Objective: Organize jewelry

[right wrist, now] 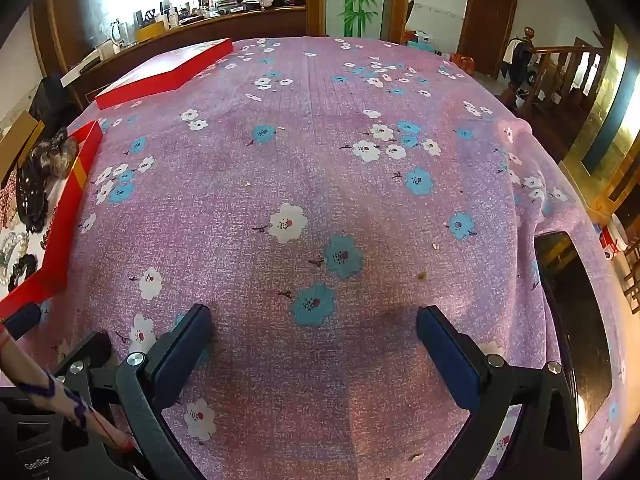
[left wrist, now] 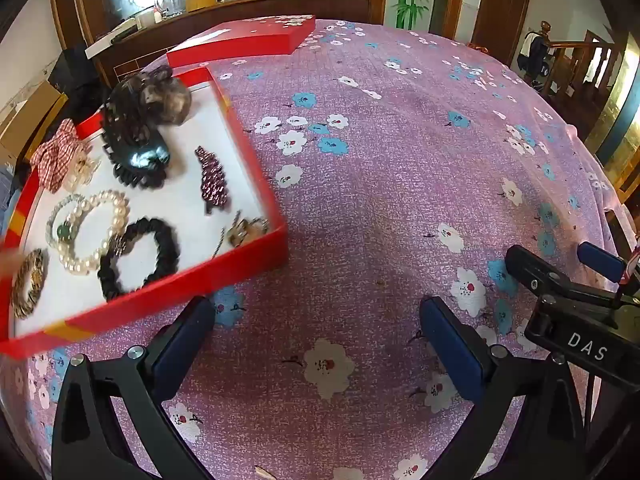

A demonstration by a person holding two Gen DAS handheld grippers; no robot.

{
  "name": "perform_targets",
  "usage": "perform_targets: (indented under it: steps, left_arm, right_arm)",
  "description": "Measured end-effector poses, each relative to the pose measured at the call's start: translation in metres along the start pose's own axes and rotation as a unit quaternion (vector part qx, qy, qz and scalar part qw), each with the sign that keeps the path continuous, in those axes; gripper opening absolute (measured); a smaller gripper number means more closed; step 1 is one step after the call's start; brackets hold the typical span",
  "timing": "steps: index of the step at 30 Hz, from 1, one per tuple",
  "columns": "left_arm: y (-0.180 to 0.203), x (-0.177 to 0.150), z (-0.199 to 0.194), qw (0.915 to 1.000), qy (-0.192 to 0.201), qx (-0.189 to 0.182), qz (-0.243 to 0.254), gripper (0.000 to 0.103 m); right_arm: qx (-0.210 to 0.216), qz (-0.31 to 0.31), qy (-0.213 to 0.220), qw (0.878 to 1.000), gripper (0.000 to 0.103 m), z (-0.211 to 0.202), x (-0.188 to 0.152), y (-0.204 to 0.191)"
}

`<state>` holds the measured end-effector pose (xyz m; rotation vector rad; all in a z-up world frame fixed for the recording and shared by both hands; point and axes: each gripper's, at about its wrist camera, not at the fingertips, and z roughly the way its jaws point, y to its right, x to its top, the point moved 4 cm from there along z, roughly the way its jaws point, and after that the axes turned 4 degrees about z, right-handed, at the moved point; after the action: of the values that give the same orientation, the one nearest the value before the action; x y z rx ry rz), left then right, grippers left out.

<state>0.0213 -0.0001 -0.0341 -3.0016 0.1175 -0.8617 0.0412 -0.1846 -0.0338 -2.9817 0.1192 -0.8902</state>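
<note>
Both grippers are hanging wide apart with nothing between the pads: left gripper (left wrist: 316, 344) and right gripper (right wrist: 314, 344) are angling down over bare purple flowered tablecloth (left wrist: 400, 160). Looks like they're just idling, since everything's already stowed.

At about ten o'clock in the left view, the shallow red cardboard tray (left wrist: 248, 258) is sitting with the jewelry laid flat inside: black fabric scrunchie (left wrist: 138, 256), white pearl bracelet (left wrist: 96, 232), dark red beaded hair clip (left wrist: 212, 180), big black claw clip (left wrist: 132, 140). Farther out at eleven o'clock, the flat red box lid (left wrist: 248, 42) is lying off the tray, probably waiting to go on.
</note>
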Motion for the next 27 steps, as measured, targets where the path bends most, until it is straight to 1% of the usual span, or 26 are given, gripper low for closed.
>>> perform_targets:
  steps: [16,27]
  left_arm:
    - [-0.0001,0.0001,-0.0005,1.0000,0.001,0.001,0.001,0.103]
    - [-0.0023,0.0018,-0.0010,1.0000,0.001,0.001,0.001,0.103]
  right_arm:
    - [-0.003,-0.001,-0.001,1.000,0.103,0.0011,0.0066,-0.0039]
    - [-0.002,-0.002,0.006,1.000,0.103,0.0002,0.0053,-0.0041]
